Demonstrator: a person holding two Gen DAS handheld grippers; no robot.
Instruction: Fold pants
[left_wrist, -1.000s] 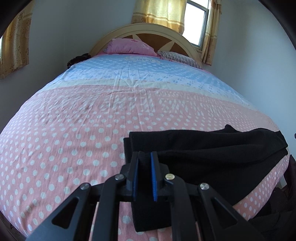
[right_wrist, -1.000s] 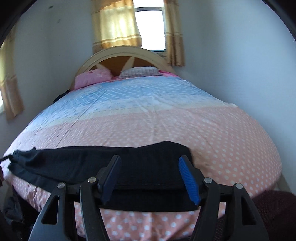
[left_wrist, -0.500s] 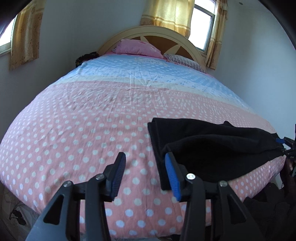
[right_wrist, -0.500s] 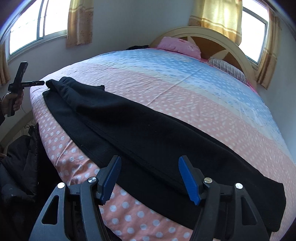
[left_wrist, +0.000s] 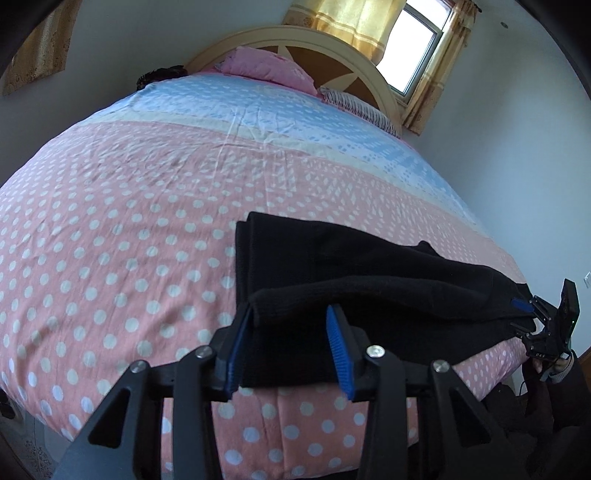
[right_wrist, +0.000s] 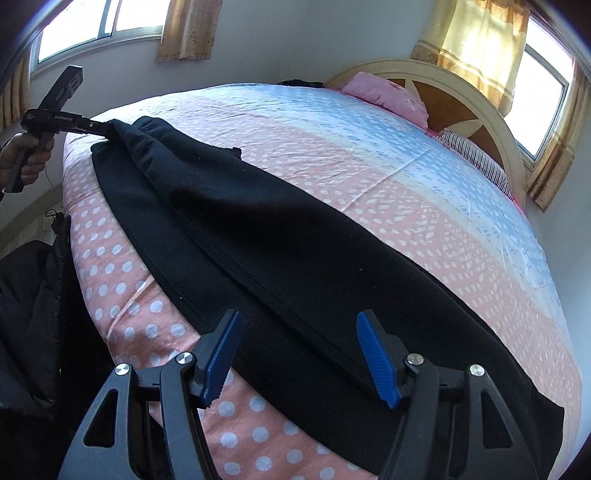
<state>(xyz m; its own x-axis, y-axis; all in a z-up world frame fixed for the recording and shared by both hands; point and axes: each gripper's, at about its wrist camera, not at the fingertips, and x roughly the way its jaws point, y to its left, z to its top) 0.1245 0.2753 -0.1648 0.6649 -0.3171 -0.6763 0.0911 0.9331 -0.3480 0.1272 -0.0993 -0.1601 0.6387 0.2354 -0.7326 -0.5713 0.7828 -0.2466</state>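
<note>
Pants (right_wrist: 280, 236) lie lengthwise along the bed's (left_wrist: 122, 236) near edge, legs already stacked, cross-folds still undone. Left gripper (left_wrist: 286, 343) has been closing, fingers straddling one end's fold without pinching. Right gripper (right_wrist: 299, 358) hovers released over the other end.

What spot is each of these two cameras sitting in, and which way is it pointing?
Left wrist view: rides on the left gripper, facing up the bed toward the headboard. Its jaws have just been closing, with one end of the black pants between them. The right gripper shows far right.
Right wrist view: rides on the right gripper, open above the pants' other end, looking along them. The left gripper and the hand holding it show top left.
Shared: bed, pants, headboard, pink pillow.
</note>
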